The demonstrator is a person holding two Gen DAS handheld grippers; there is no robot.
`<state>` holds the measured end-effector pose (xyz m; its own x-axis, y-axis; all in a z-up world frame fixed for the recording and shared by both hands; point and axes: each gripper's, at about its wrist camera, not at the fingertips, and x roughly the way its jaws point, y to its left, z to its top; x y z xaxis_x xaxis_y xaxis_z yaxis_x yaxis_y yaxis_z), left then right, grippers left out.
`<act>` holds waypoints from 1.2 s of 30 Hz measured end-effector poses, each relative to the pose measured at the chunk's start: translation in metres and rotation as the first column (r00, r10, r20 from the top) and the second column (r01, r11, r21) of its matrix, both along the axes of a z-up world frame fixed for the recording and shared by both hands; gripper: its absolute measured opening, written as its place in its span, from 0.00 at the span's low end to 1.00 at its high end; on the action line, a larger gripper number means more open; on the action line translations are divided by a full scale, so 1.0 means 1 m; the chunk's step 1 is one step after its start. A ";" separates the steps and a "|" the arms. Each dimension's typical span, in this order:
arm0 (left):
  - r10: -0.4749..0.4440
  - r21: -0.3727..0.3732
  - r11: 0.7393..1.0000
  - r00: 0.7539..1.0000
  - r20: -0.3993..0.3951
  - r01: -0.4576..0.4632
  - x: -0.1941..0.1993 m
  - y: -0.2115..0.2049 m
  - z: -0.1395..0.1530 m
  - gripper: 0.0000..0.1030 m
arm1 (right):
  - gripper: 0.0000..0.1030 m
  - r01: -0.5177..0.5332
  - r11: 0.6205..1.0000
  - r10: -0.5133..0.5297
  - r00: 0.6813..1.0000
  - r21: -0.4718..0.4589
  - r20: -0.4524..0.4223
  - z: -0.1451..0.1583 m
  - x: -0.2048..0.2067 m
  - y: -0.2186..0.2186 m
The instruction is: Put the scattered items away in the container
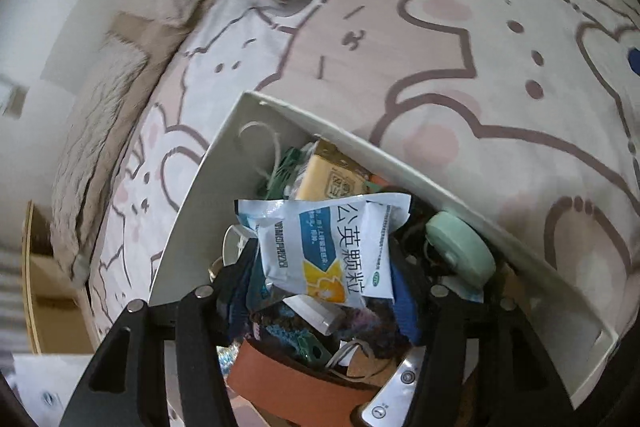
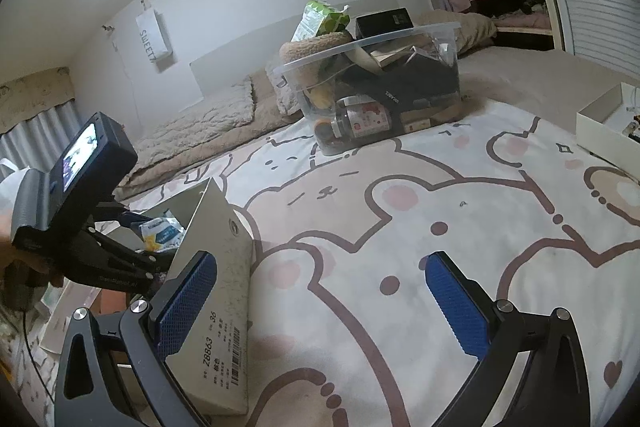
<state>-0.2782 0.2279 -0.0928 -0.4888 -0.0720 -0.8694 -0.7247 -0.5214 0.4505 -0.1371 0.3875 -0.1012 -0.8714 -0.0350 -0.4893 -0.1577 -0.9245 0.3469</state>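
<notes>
Over the full box (image 1: 192, 211) at the bed's edge, the left gripper (image 1: 324, 259), jaws apart around the sachet (image 1: 328, 247), risks it sliding off the heap; the right gripper (image 2: 320, 303) gapes empty.

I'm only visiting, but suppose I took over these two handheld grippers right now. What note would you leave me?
Left gripper: points down into the white box, with a blue-and-white sachet between its fingers. Whether the pads press on it is unclear.
Right gripper: open and empty, above the bear-print sheet beside the box.
Done: the box holds many items, including a mint round case and a yellow packet.
Left: make sure the sachet is let go. No loose items show on the sheet here, so look beyond these views.
</notes>
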 end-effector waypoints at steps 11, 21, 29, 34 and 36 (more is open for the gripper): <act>-0.012 0.008 1.000 0.995 -0.101 0.013 -0.004 -0.002 0.013 0.94 | 1.00 -0.008 1.000 0.008 1.000 -0.022 0.009 -0.003 -0.002 0.003; 0.058 0.079 0.995 0.997 -0.059 -0.053 0.003 -0.047 0.021 0.94 | 1.00 -0.019 0.999 0.020 1.000 -0.026 0.024 -0.006 -0.005 0.000; 0.234 0.146 0.964 0.970 -0.066 -0.222 -0.021 -0.092 0.020 0.94 | 1.00 -0.023 1.000 0.024 0.999 -0.021 0.031 -0.007 -0.006 -0.003; 0.279 0.159 0.950 0.959 -0.043 -0.269 -0.032 -0.097 0.006 0.94 | 1.00 -0.029 0.999 0.030 0.999 -0.013 0.036 -0.008 -0.007 -0.006; 0.273 0.162 0.951 0.961 -0.035 -0.264 -0.032 -0.093 0.000 0.94 | 1.00 -0.030 0.999 0.031 0.999 -0.013 0.038 -0.009 -0.007 -0.006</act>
